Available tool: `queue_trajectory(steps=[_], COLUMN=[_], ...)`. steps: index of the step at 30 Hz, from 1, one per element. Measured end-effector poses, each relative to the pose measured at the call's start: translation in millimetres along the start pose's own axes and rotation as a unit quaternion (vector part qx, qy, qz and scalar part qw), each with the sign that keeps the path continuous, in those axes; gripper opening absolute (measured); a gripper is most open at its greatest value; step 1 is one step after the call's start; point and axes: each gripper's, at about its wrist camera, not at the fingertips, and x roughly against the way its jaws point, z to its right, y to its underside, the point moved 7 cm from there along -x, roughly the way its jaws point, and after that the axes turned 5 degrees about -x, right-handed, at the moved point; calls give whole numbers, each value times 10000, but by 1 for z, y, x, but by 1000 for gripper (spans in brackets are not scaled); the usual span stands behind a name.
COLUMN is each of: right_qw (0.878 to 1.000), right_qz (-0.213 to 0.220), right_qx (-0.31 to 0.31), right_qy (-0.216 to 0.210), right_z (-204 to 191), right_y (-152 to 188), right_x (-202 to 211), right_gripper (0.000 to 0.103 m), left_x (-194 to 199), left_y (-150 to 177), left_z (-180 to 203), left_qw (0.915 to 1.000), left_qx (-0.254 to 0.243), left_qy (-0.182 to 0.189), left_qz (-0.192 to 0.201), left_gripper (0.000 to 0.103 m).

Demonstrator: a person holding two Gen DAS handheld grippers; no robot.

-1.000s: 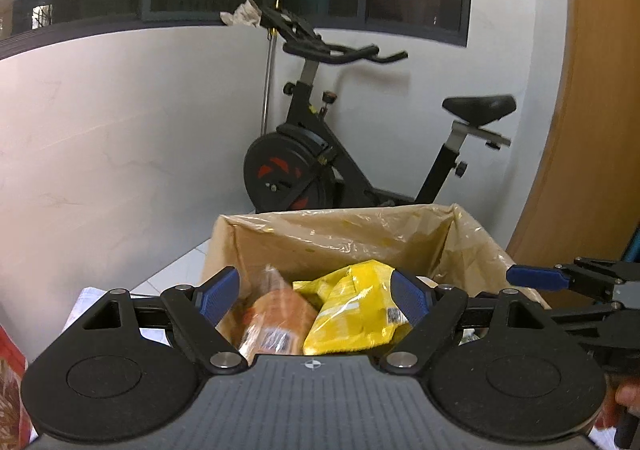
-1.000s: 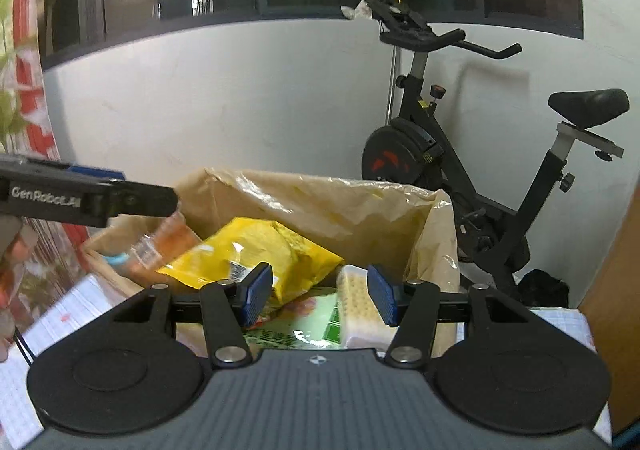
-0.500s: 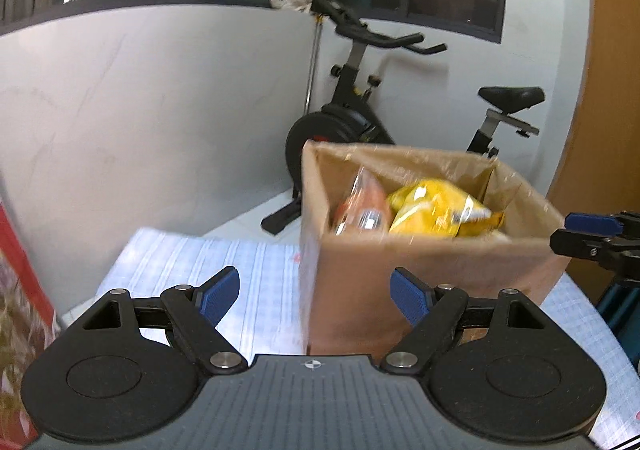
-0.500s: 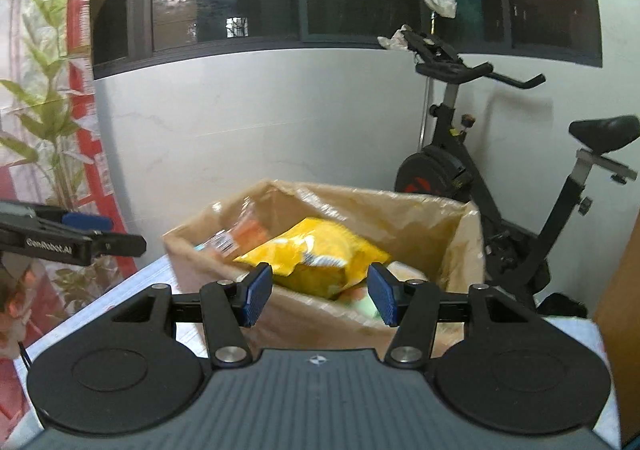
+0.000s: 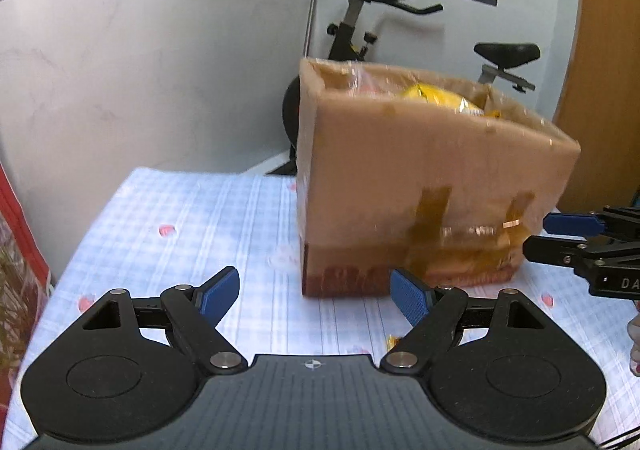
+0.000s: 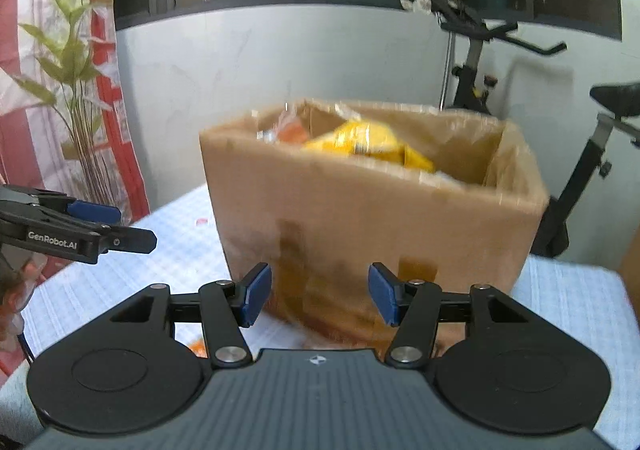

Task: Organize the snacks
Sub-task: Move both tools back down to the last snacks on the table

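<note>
I have my left tool (image 5: 314, 300) released and my right tool (image 6: 316, 294) released too, both holding nothing. Just ahead of them the box (image 6: 372, 210) stands on the surface (image 5: 192, 226), with a yellow bag (image 6: 370, 144) inside.

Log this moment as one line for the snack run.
left hand-held gripper: open, empty | right hand-held gripper: open, empty | cardboard box: upright on table | yellow snack bag: in box
</note>
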Motion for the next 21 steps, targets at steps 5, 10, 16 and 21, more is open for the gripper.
queue_trajectory(steps=[5,10,16,21], right_qw=[9996,9982,9959,9941], right_qz=[-198,-419,-710,-921], right_qx=[-202,-431,-565,-573], right_qy=[6,27,-36,-65], right_z=[2,2,-6,-9], right_y=[23,46,72,85], right_x=[-8,-17,-29,-37], right_gripper=[57,57,57,57], left_x=[-6,-10,-14,-18], left_y=[19,37,48,56], left_z=[5,7,-2,-2], left_qw=[9998,9994,9988,9980], left_qx=[26,128,328,396], left_qy=[115,136,30,100], left_qz=[-145,-292,-372,-490], left_gripper=[85,85,84,84])
